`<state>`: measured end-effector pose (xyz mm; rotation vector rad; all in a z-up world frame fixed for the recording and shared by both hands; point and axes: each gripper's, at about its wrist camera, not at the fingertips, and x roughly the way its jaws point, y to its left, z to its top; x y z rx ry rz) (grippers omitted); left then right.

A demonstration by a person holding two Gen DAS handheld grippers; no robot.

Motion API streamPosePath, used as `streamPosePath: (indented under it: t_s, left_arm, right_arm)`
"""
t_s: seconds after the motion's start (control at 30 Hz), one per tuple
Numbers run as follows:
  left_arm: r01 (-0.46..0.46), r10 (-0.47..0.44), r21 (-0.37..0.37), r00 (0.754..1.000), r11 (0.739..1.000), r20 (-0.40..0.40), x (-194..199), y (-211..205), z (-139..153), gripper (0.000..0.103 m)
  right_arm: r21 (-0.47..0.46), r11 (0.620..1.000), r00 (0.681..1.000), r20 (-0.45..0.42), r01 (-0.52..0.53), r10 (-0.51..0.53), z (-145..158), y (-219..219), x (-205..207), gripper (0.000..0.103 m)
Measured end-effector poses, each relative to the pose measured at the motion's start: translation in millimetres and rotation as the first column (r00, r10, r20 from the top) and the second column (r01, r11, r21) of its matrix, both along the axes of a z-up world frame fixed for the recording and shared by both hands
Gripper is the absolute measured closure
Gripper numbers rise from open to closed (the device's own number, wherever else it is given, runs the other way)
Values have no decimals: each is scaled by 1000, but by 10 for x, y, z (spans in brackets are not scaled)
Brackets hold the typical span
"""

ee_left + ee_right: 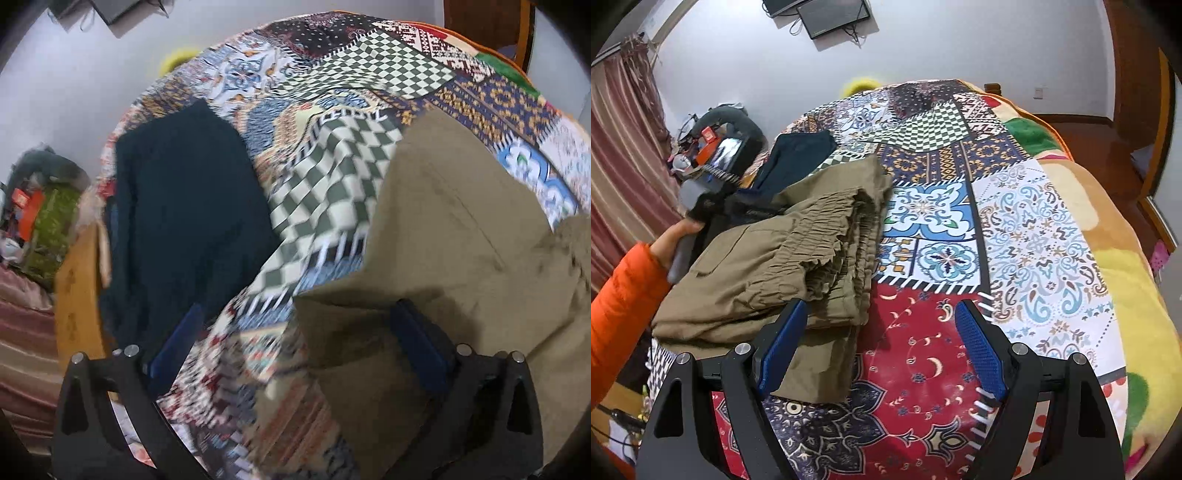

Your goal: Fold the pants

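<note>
The olive-khaki pants (783,254) lie folded in layers on the patchwork bedspread (1027,229), elastic waistband bunched on top. They also show in the left wrist view (443,236) at the right. My left gripper (295,314) is open, jaws wide apart, above the pants' left edge and holding nothing. In the right wrist view it is partly hidden behind the pants at their far left side, held by a hand in an orange sleeve. My right gripper (879,332) is open and empty, over the pants' near right corner.
A folded dark navy garment (184,206) lies on the bed to the left of the khaki pants, near the bed's wooden edge (77,295). Clutter (713,144) and a striped curtain stand at the left. A yellow blanket (1137,295) hangs over the right side.
</note>
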<state>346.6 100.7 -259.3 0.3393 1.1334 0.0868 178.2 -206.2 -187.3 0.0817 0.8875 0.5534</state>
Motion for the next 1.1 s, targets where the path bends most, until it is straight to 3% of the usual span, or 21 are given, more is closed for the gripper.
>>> streamPosePath:
  t_s: [0.1,0.2,0.37,0.53,0.67,0.7,0.9,1.0,1.1]
  left_arm:
    - [6,-9,75,999,997,45,-382,29,86,0]
    - [-30,28,52,999,998,41,-641,156,161,0]
    - [-84,86,-72,996,994,33,-1183,331,294,0]
    - [-120,135,-198,989,973,67,-1615,392,390,0]
    - [-137,166,-243,981,960,102,-1794,432,425,0]
    - [-149,181,-256,978,955,107,-1830,460,428,0]
    - [-234,281,-399,958,886,61,-1955,704,362,0]
    - [-234,278,-370,958,899,71,-2000,726,405,0]
    - [-268,298,-217,947,939,118,-2038,742,448,0]
  right_arm:
    - [1,1000,1000,17,7,-7,52,-41,-21,23]
    - [1,1000,1000,29,2,-2,93,-54,-43,23]
    - [-4,1000,999,46,-26,26,122,37,-98,23]
    - [-18,998,997,46,-61,62,28,208,-102,23]
    - [-62,995,996,22,-84,85,-155,315,-62,25]
    - [-73,993,996,13,-90,91,-221,324,-50,30]
    - [-91,993,997,2,-70,71,-398,187,-21,35]
    - [-106,992,998,-15,-65,64,-446,139,31,35]
    - [-155,985,997,4,-78,80,-399,172,23,35]
